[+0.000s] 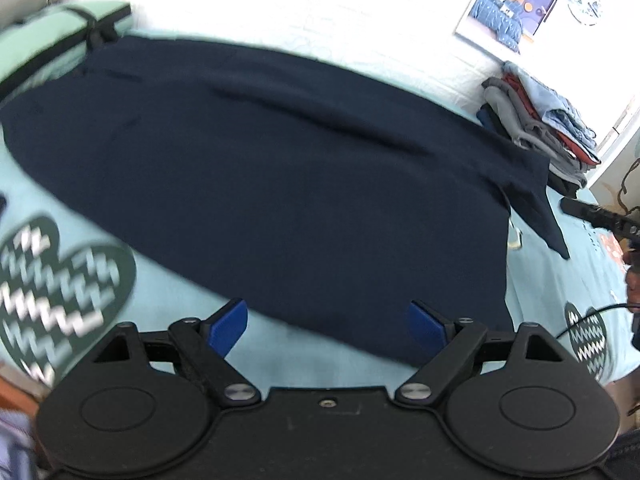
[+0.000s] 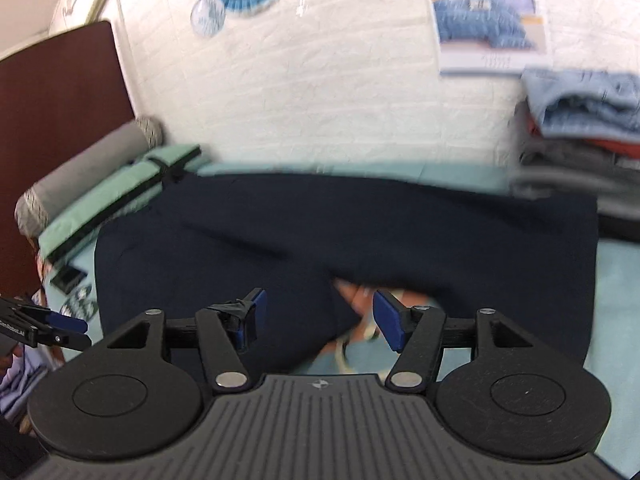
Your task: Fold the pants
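On the bed (image 1: 168, 300), pants (image 1: 280, 184) lie before both spread claws.

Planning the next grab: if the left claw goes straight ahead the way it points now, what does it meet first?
Most likely the near edge of the dark pants, spread on the bedsheet. The open left claw holds nothing; depth is hard to judge.

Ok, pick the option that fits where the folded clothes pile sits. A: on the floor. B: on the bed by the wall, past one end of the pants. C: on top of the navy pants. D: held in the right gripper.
B: the pile rests on the bed against the wall, just beyond the end of the pants; both grippers, left and right, are open and hold nothing.
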